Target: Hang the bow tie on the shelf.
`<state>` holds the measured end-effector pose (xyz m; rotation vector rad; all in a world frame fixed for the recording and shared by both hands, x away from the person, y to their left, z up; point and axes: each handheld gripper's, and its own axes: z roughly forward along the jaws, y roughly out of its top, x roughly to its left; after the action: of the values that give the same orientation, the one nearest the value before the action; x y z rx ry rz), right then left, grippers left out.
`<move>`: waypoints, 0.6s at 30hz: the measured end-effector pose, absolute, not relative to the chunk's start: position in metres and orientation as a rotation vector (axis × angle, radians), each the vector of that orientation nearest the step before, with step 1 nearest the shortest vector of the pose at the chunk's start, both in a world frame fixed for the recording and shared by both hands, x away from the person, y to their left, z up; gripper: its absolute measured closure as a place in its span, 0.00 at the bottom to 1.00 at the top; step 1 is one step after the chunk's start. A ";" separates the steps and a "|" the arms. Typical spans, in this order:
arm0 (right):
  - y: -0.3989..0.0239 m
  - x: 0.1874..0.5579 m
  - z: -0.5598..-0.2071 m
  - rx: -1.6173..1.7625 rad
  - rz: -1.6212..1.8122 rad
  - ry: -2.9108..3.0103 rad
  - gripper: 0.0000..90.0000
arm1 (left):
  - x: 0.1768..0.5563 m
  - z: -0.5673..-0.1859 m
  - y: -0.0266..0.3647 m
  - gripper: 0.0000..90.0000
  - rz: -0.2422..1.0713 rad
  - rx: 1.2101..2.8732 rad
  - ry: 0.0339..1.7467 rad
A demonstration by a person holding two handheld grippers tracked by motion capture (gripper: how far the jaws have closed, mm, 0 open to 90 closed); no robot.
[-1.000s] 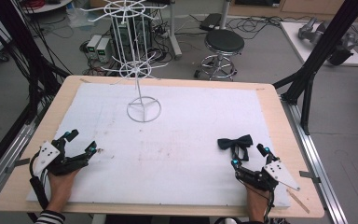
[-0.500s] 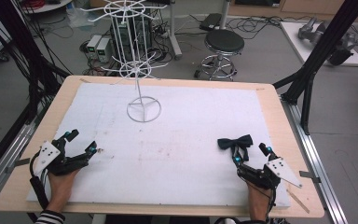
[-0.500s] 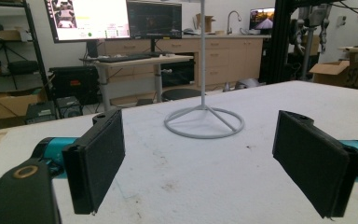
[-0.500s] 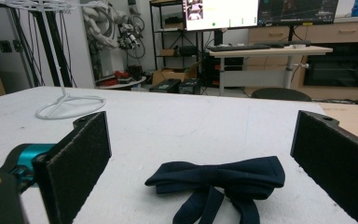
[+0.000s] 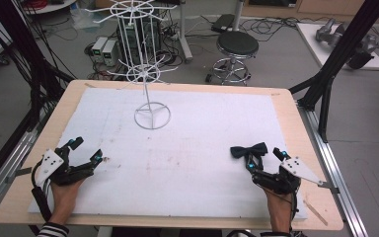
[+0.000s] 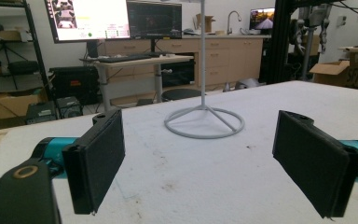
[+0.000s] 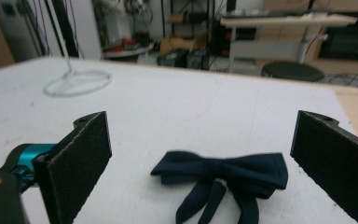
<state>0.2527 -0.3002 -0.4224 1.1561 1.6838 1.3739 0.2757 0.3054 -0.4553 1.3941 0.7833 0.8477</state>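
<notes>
1. Moved only slightly since the earlier frame: right tool nudged a touch closer to the bow tie; left tool resting where it was, bow tie and stand unshifted.
2. Far left: left tool low over the white table near its front edge, jaws spread wide with nothing between them; best kept parked there, clear of the work.
3. Left of centre, toward the back: white wire display stand with its ring base flat on the table, well apart from both tools.
4. Right of centre: dark navy bow tie lying flat near the front edge, tails pointing toward the person, just ahead of the right tool.
5. Right: right tool wide open, jaws straddling the bow tie but not touching it.
6. To grasp well, probably: ease forward and down, centre on the knot, close across the middle rather than a wing or the tails, keep the lower jaw edges from dragging on the soft cover.
</notes>
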 end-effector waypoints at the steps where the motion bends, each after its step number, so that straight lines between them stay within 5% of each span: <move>1: -0.300 0.253 -0.421 1.153 1.357 1.717 0.06 | 0.276 -0.455 0.305 0.19 0.847 1.393 0.783; 7: -0.296 0.258 -0.413 1.126 1.249 1.871 0.17 | 0.276 -0.455 0.305 0.19 0.847 1.394 0.784; 18: -0.288 0.274 -0.403 1.199 1.123 2.029 0.17 | 0.276 -0.455 0.306 0.19 0.844 1.394 0.784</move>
<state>0.2736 -0.2884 -0.4029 1.1992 2.0288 1.1232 0.2758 0.3056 -0.4553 1.3937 0.7844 0.8437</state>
